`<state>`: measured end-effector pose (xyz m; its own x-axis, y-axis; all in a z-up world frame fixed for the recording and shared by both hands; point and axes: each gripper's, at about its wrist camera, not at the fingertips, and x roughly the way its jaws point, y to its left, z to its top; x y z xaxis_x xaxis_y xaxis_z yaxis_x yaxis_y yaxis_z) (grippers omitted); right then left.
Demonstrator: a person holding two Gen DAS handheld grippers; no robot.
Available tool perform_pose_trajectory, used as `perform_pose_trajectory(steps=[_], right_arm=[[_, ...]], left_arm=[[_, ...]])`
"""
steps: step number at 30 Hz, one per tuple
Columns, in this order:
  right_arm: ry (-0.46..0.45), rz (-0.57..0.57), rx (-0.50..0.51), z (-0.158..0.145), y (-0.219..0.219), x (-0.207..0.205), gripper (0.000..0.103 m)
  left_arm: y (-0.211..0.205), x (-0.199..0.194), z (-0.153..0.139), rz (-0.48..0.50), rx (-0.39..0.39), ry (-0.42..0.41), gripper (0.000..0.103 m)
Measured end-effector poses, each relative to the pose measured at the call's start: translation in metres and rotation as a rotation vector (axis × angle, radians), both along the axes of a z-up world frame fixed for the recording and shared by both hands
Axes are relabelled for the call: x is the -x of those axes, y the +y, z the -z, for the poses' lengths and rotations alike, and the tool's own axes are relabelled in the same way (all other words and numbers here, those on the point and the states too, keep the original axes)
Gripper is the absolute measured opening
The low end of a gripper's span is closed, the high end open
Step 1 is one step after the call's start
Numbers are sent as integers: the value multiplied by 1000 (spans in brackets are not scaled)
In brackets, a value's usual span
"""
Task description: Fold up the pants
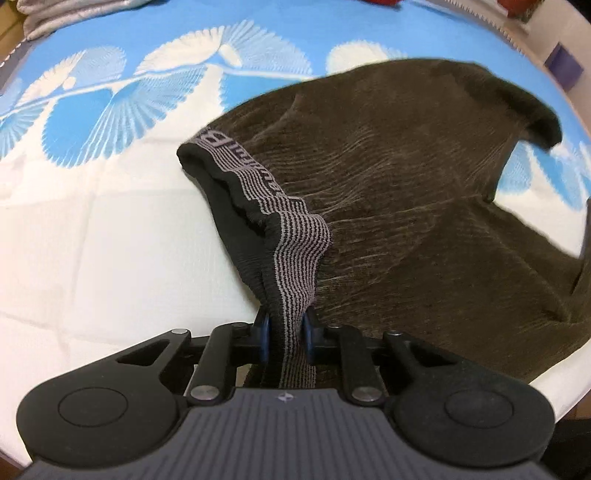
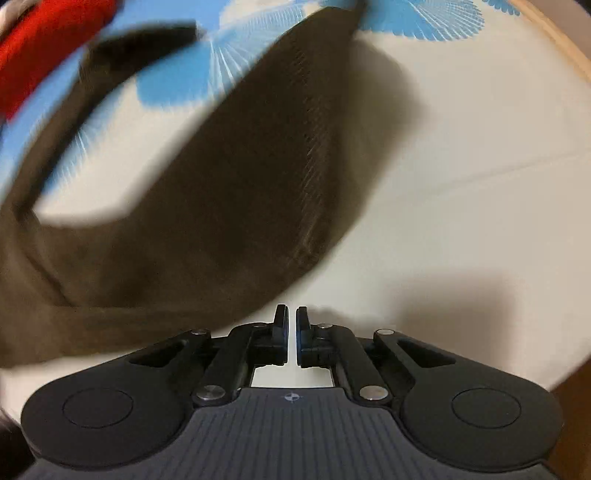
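Note:
Dark brown pants (image 1: pixel 406 184) lie spread on the bed, a trouser leg curling up at the far right. Their grey-and-black striped waistband (image 1: pixel 295 251) runs down into my left gripper (image 1: pixel 286 325), which is shut on it, the band bunched between the blue pads. In the right wrist view the pants (image 2: pixel 221 184) are blurred and fill the left and middle, with a stitched hem edge on the right. My right gripper (image 2: pixel 292 317) hovers over bare sheet just right of the cloth, its jaws all but together with only a thin slit and nothing between them.
The bed sheet (image 1: pixel 92 240) is white with blue fan prints. Folded grey cloth (image 1: pixel 55 14) lies at the far left corner. A red item (image 2: pixel 48 48) sits beyond the pants. The bed's wooden edge (image 2: pixel 569 48) runs along the right.

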<state>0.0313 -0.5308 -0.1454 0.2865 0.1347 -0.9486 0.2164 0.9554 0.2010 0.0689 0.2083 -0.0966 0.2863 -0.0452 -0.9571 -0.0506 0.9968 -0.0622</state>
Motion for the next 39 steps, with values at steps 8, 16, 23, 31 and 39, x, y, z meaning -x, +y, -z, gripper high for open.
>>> perform_pose_trajectory(steps=[8, 16, 23, 31, 39], right_arm=[[-213, 591, -159, -2, -99, 16, 34], [-235, 708, -140, 28, -100, -15, 37], [-264, 625, -32, 25, -101, -37, 9], [-144, 927, 180, 5, -135, 23, 0], [-366, 860, -194, 11, -148, 45, 17]], left_arm=[[4, -12, 19, -7, -45, 116, 29], [14, -15, 35, -64, 32, 120, 47], [0, -21, 54, -18, -8, 137, 51], [-12, -19, 47, 44, -50, 118, 33], [-11, -11, 44, 27, -50, 110, 40]])
